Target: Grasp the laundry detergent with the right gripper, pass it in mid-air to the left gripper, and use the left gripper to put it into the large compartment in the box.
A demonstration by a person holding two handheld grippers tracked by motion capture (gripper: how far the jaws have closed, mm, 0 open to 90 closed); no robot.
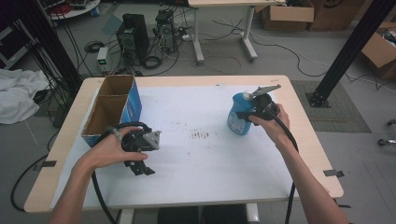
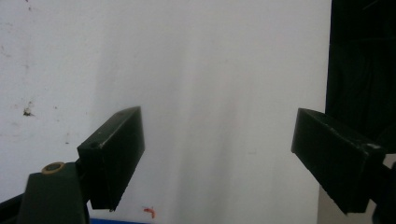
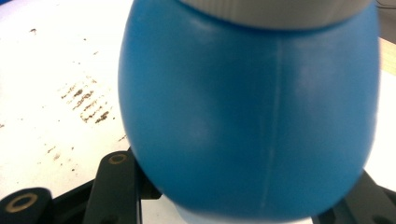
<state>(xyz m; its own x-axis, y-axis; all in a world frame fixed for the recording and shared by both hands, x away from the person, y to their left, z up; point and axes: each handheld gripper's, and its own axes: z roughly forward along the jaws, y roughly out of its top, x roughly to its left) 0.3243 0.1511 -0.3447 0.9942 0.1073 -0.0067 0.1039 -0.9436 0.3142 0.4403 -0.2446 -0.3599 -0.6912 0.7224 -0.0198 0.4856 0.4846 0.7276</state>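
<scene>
We look down on a white-topped table with pale wooden edges (image 1: 299, 140) from above. At its far left stands a long open cardboard box with blue printed outer sides and a plain brown inside (image 1: 112, 109). A cardboard divider splits it into two compartments, one nearer and one farther, and we see nothing but bare brown walls inside what shows of them.

On the right side of the table stands a rounded blue plastic bottle with a white cap (image 1: 241, 113), upright on the tabletop and well apart from the box. The right gripper (image 1: 252, 112), held in the person's right hand (image 1: 273, 123), comes at it from the right and is clamped around the bottle's body. In the right gripper view the bottle (image 3: 247, 112) bulges very close to the lens, a smooth glossy blue with a faint vertical mould seam and a ribbed white cap rim at the top, its belly sitting between the black jaws.

The left gripper (image 1: 140, 165), in the person's left hand (image 1: 109, 149), hangs over the near left of the table just in front of the box, holding nothing. In the left gripper view its two black jaws stand wide apart above the white surface.

A patch of small dark scuffs (image 1: 200, 135) marks the middle of the table between the two grippers.
</scene>
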